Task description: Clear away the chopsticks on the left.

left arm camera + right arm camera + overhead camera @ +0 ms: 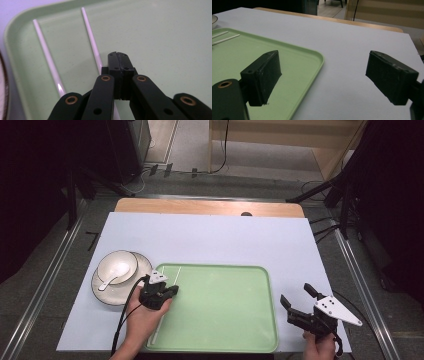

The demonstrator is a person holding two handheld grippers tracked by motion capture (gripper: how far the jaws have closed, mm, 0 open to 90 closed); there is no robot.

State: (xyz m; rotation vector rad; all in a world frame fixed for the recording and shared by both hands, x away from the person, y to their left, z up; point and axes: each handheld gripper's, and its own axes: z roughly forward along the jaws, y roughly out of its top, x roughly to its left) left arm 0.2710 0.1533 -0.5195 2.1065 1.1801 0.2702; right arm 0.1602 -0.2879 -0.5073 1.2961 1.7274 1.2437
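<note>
A green tray [225, 310] lies on the pale mat, and two white chopsticks lie side by side on its left part. In the left gripper view they are the left chopstick [47, 55] and the right chopstick [91, 37]. My left gripper [174, 291] hovers over the tray's left side with its jaws shut and nothing seen between them [118, 55]. The right chopstick runs under its left jaw. My right gripper [296, 293] is just off the tray's right edge, open and empty [324, 53].
A white bowl [120, 262] holding a white spoon [111, 276] stands on a plate [100, 294] left of the tray. The mat [210, 237] stretches bare behind the tray to the wooden table edge [200, 206].
</note>
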